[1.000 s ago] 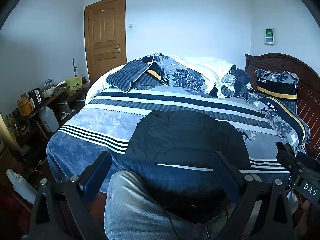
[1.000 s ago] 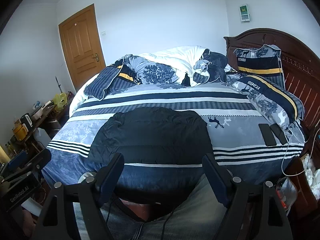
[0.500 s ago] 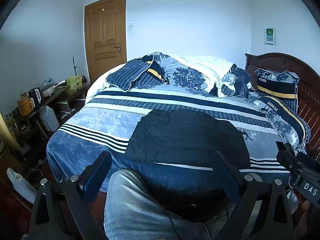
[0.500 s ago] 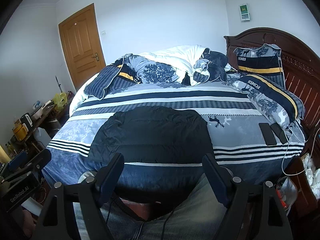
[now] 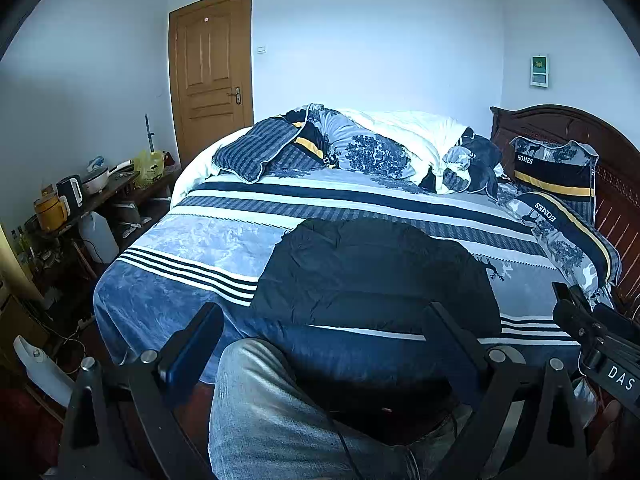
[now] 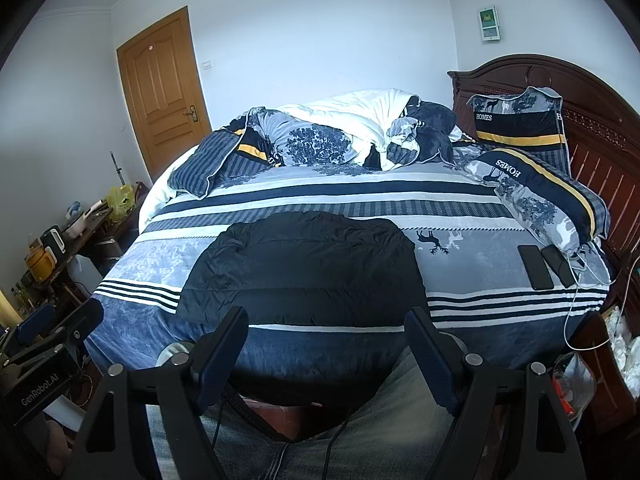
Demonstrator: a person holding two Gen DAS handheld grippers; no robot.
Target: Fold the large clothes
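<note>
A cluttered desk (image 5: 100,194) with a kettle (image 5: 71,190) and yellow pot (image 5: 50,212) stands left of the bed (image 6: 280,344), near the wooden door (image 5: 212,72). The black jacket (image 6: 304,268) lies flat on the striped bedspread, two phones (image 6: 546,266) well apart to its right beside pillows (image 6: 536,192). Left tongs (image 5: 324,340) and right tongs (image 6: 326,338) hover spread and empty above the person's jeans (image 5: 276,420).

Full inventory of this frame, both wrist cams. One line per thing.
jacket: 1, black, flat on near half of bed
bed: 1, blue-white striped cover, wooden headboard
pillows: 2, "HOMES" print, by headboard
duvet: 1, white and blue, bunched at far side
phones: 2, dark, right edge of bed
door: 1, brown, closed
side table: 1, cluttered, left of bed
kettle: 1, black, on side table
left gripper: open, empty
right gripper: open, empty
</note>
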